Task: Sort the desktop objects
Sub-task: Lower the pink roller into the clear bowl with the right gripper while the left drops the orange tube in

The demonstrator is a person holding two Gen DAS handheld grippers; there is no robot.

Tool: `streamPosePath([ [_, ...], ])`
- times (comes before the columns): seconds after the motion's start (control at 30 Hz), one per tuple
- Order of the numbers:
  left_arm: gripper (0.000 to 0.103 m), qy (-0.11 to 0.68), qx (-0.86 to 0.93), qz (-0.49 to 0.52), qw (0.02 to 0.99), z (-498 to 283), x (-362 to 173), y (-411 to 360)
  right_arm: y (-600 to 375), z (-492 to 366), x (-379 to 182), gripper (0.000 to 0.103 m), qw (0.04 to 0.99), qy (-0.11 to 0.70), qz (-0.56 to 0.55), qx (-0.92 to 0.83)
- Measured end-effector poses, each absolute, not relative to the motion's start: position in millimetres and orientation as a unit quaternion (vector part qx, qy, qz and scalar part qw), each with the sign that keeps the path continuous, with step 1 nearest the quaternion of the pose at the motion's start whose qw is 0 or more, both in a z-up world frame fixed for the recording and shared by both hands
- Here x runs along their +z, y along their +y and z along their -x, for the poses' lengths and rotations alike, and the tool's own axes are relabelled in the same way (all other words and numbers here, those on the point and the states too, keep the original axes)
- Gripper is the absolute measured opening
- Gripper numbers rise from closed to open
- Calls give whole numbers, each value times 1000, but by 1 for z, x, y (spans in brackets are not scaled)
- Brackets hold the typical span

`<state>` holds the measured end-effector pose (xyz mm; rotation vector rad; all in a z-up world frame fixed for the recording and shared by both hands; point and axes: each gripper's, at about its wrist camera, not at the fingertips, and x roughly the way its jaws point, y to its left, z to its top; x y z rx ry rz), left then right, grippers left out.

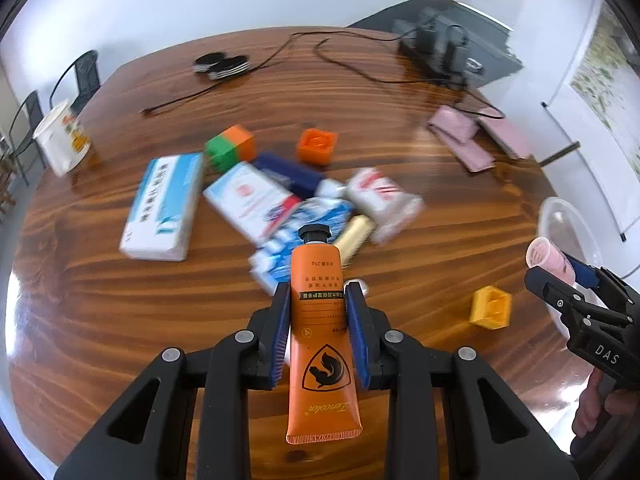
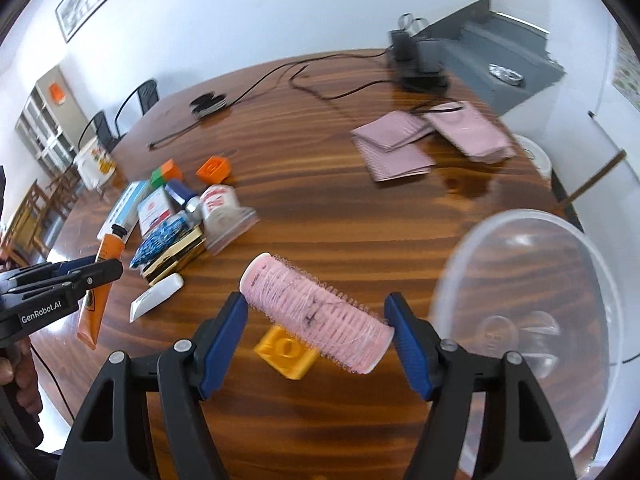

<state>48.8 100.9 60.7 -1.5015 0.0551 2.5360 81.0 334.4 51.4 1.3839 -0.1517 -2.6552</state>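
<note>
Our left gripper (image 1: 318,330) has its blue pads (image 1: 280,336) pressed on an orange tube (image 1: 320,320), which we hold cap-forward above the wooden table (image 1: 120,320). Our right gripper (image 2: 316,330) stands much wider, clamping a pink hair roller (image 2: 316,316) end to end, tilted, above a yellow block (image 2: 286,354) lying on the table. In the right wrist view a clear plastic bowl (image 2: 472,248) sits at about three o'clock from the roller. At ten o'clock from it we see the pile of boxes (image 2: 160,208); a white case (image 2: 156,296) lies nearer, at nine. An orange block (image 1: 316,146) rests at twelve o'clock beyond the pile in the left wrist view.
</note>
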Motion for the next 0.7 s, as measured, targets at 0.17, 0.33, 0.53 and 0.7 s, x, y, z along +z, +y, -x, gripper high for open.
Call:
streamPosePath([
  [0.17, 30, 34, 857, 500, 123, -55, 68, 140, 379, -95, 56, 74, 43, -72, -452, -888],
  [0.33, 30, 68, 848, 507, 138, -45, 61, 182, 428, -108, 51, 74, 11, -91, -455, -886],
  [0.53, 30, 68, 845, 496, 189, -52, 72, 231, 475, -124, 44, 74, -25, -106, -461, -880],
  [0.7, 30, 80, 837, 494, 223, -56, 74, 278, 503, -137, 41, 74, -43, -113, -462, -879],
])
